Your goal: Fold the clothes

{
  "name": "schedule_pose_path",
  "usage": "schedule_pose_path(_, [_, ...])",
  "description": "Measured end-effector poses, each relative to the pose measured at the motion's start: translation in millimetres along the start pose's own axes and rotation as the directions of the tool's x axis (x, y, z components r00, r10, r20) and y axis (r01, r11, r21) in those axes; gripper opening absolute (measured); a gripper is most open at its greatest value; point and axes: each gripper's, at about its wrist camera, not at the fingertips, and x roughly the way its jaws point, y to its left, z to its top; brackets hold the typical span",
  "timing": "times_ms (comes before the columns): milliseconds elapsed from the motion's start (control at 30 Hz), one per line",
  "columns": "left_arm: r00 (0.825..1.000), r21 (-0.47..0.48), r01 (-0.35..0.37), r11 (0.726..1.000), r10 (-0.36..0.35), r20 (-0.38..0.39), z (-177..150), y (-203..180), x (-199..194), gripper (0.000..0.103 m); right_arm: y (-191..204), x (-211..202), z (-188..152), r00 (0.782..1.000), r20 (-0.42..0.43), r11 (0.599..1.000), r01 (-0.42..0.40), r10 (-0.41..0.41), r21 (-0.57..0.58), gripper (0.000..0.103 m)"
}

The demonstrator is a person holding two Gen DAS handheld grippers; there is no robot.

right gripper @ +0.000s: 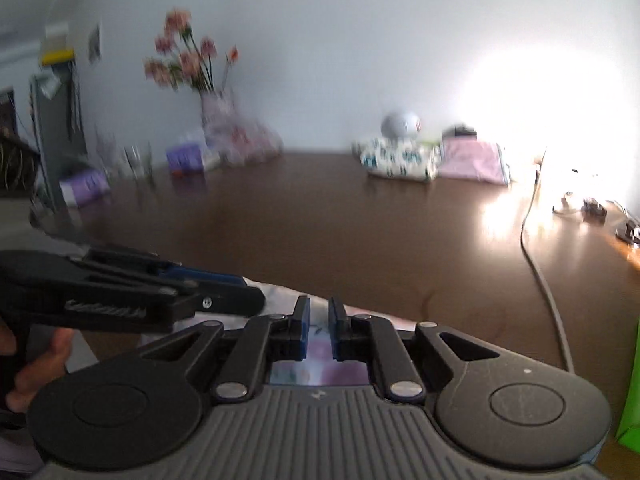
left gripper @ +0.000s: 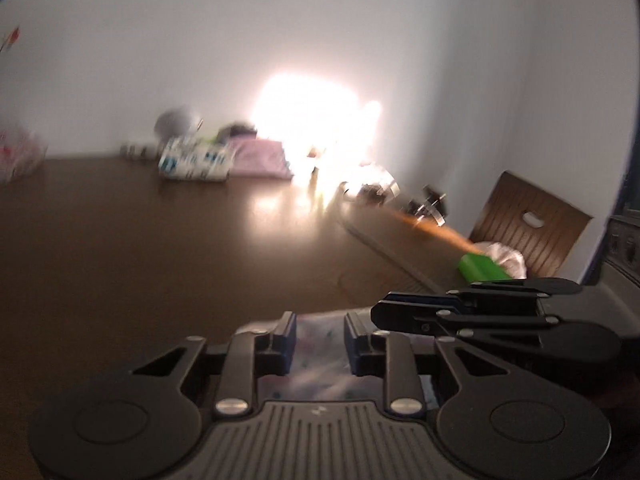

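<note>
Left tool (left gripper: 320, 330): fingers set apart, pale printed garment (left gripper: 320, 360) between and below them; grip on it cannot be told. Right tool (right gripper: 319, 322): fingers close together with a narrow gap, the same garment (right gripper: 320, 364) beneath; hold unclear. Garment lies at the near edge of the dark brown counter (right gripper: 320, 216). Far side: folded patterned cloth (right gripper: 400, 160), folded pink cloth (right gripper: 472, 164), flower vase (right gripper: 218, 112).

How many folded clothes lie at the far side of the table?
2. A white folded garment with a teal print lies on the left, and a pink folded garment lies beside it on the right. The glare beyond may hide more.
</note>
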Motion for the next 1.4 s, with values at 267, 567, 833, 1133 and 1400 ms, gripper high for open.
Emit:
schedule_pose_path(267, [1.0,-0.05,0.003,0.999,-0.004,-0.025,-17,22,10,0.009,-2,-12,-7,0.999,0.043,1.0,-0.012,0.013,-0.024,0.005])
schedule_pose_path(567, [0.99,-0.258,-0.135,0.957,0.138,-0.004,-4,51,-8,0.041,-59,-24,-4,0.997,0.037,0.977,0.055,-0.064,0.205,0.037])
schedule_pose_path(833, [0.98,-0.635,0.12,0.763,-0.191,-0.045,-17,84,-18,0.07,-91,-44,-28,0.987,0.023,0.889,-0.156,0.162,0.431,0.067])
schedule_pose_path(1133, [0.975,-0.619,0.096,0.78,-0.199,-0.1,-21,76,9,0.027,-99,-23,-42,0.975,-0.018,0.818,-0.177,0.223,0.547,0.031])
schedule_pose_path(1400, [0.978,-0.592,0.101,0.8,-0.189,-0.088,-20,71,12,0.027,-90,-11,-31,0.988,0.003,0.863,-0.134,0.152,0.487,0.021])
